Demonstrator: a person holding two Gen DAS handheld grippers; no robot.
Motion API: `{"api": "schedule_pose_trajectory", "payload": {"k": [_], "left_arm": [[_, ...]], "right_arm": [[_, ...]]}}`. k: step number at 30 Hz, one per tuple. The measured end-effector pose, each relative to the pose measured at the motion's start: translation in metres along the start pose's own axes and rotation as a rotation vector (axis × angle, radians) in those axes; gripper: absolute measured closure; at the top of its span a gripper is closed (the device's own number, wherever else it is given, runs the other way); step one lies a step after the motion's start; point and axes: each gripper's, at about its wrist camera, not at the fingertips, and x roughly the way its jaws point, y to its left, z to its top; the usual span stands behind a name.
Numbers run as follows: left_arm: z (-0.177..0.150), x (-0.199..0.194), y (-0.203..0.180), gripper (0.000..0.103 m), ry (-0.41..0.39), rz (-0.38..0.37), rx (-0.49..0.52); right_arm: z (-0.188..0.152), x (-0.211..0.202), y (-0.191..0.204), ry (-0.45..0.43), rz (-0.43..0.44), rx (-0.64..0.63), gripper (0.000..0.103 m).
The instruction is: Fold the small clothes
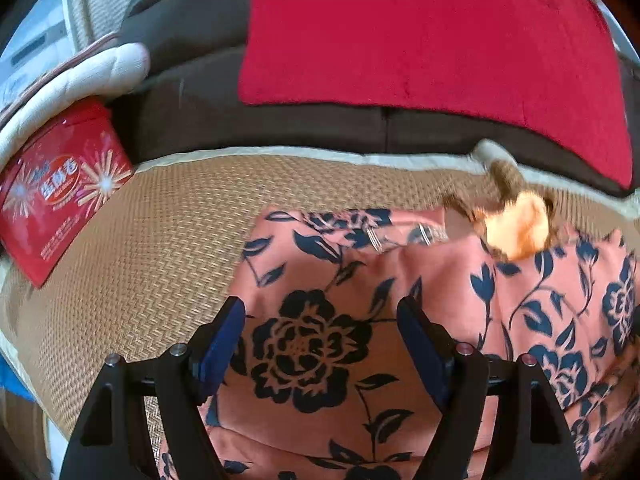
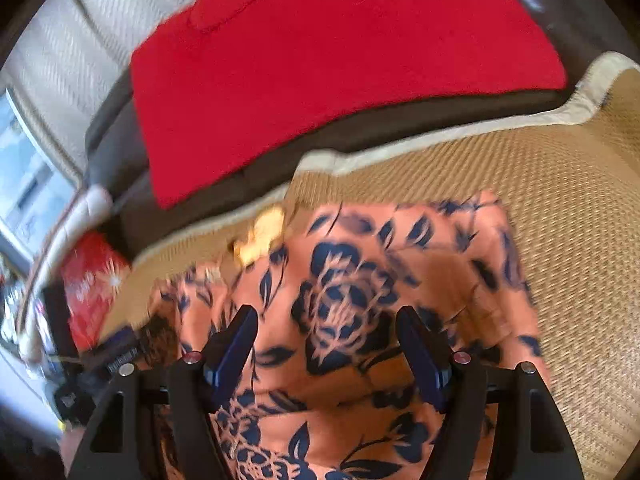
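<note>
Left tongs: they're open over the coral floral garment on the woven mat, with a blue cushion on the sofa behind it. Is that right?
Not quite: the cushion is red, not blue, as the left wrist view shows. The rest holds: the left tongs are open above the coral floral garment, which lies on the woven mat in front of the dark sofa.

You have a salmon-pink garment (image 1: 400, 320) printed with navy roses, leaves and curling stems under both cameras. It lies on a tan woven mat (image 1: 160, 240) with a herringbone weave and a cream border. At twelve o'clock you see a plain crimson cloth (image 1: 400, 32) over a dark brown sofa (image 1: 260, 120). At nine o'clock in the left view sits a glossy red tin (image 1: 60, 188) with white-gold firework bursts. A blurred orange-yellow and brown thing (image 1: 516, 224) shows at two o'clock. Your jaws carry dark blue pads on black frames.
</note>
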Motion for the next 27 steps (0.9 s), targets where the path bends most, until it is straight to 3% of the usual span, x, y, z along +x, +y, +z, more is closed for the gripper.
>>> {"api": "schedule_pose_trajectory", "payload": {"k": [1, 3, 7, 12, 16, 17, 20, 22, 27], "left_arm": [[-0.002, 0.006, -0.005, 0.024, 0.033, 0.0, 0.011], [-0.008, 0.024, -0.012, 0.023, 0.119, 0.006, 0.025], [-0.004, 0.017, -0.01, 0.023, 0.098, -0.011, 0.014], [0.006, -0.002, -0.008, 0.023, 0.029, -0.077, -0.025], [-0.001, 0.01, -0.03, 0.023, 0.085, -0.066, 0.052], [-0.003, 0.016, -0.034, 0.023, 0.119, -0.063, 0.061], [0.001, 0.014, -0.027, 0.023, 0.12, -0.087, 0.024], [0.005, 0.006, -0.009, 0.023, 0.104, -0.097, -0.026], [0.008, -0.009, 0.03, 0.023, 0.05, -0.034, -0.104]], "right_arm": [[-0.003, 0.012, 0.004, 0.047, -0.041, -0.019, 0.028], [-0.006, 0.016, 0.013, 0.047, -0.075, -0.062, 0.028], [-0.006, 0.008, 0.032, 0.005, -0.069, -0.095, 0.028], [-0.011, -0.02, 0.017, -0.066, -0.041, -0.101, 0.028], [-0.019, 0.009, 0.009, 0.06, -0.083, -0.089, 0.028], [-0.018, 0.01, 0.009, 0.055, -0.087, -0.103, 0.028], [-0.014, -0.001, 0.015, 0.038, -0.083, -0.148, 0.028], [-0.01, -0.012, 0.008, 0.007, -0.088, -0.123, 0.028], [0.001, -0.032, -0.043, -0.038, -0.075, 0.043, 0.028]]}}
